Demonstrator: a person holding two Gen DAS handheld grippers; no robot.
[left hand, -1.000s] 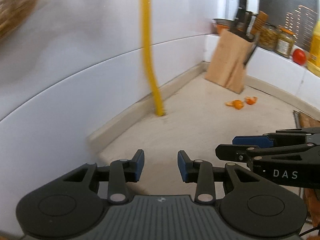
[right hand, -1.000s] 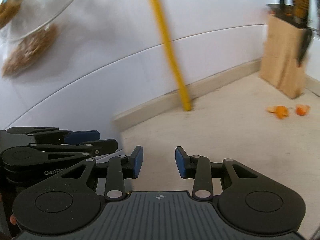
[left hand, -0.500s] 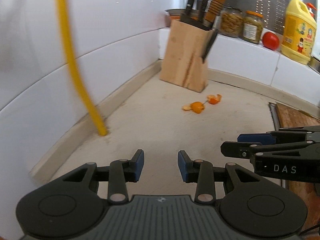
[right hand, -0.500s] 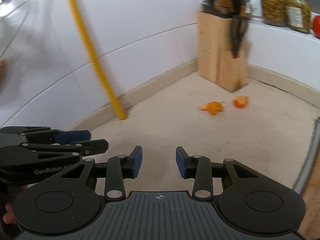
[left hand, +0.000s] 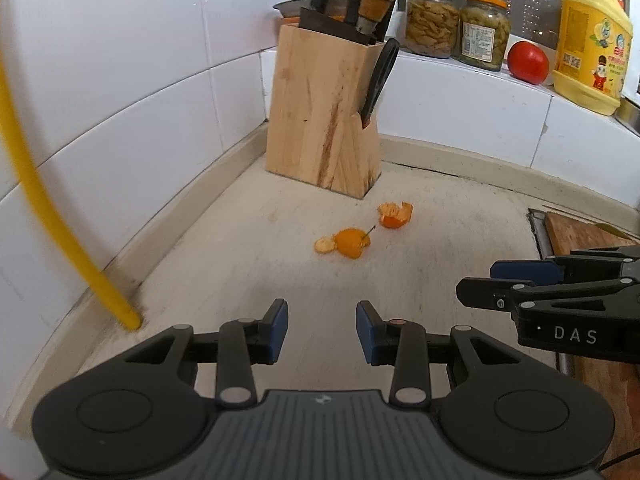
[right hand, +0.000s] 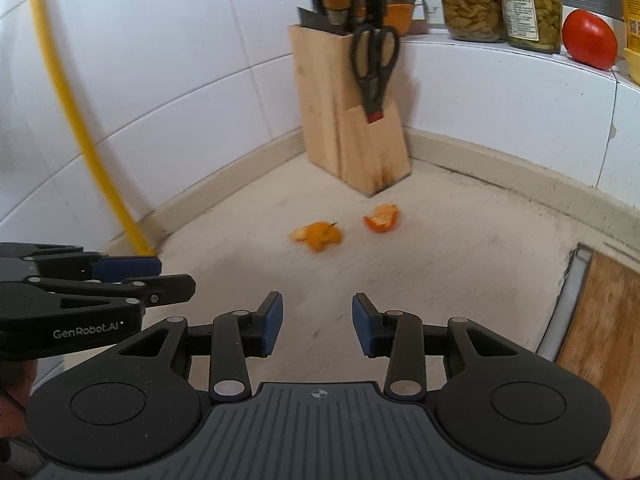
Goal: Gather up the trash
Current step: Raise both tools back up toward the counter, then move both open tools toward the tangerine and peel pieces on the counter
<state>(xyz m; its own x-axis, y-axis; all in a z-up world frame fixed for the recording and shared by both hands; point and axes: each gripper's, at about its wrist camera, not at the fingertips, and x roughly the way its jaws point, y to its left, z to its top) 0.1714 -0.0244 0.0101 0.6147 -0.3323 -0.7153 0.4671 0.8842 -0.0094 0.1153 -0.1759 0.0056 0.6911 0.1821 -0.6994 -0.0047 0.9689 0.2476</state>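
Observation:
Two pieces of orange peel lie on the beige counter in front of the knife block: a larger one (left hand: pixel 347 242) (right hand: pixel 318 236) and a smaller one (left hand: pixel 395 216) (right hand: pixel 382 218). My left gripper (left hand: pixel 322 330) is open and empty, well short of the peel. My right gripper (right hand: pixel 317 326) is open and empty too, beside the left one. Each gripper shows in the other's view: the right (left hand: pixel 500 284), the left (right hand: pixel 160 276).
A wooden knife block (left hand: pixel 324 120) with knives and scissors stands in the corner. A yellow pipe (left hand: pixel 48 220) runs down the white tiled wall at left. Jars (left hand: pixel 484 32), a tomato (left hand: pixel 527 62) and a yellow bottle (left hand: pixel 592 40) sit on the ledge. A wooden board (right hand: pixel 604 344) lies at right.
Both views have swung right, from the wall and yellow pipe toward the corner. The peel and knife block now sit near the middle and look closer. Both grippers stayed open.

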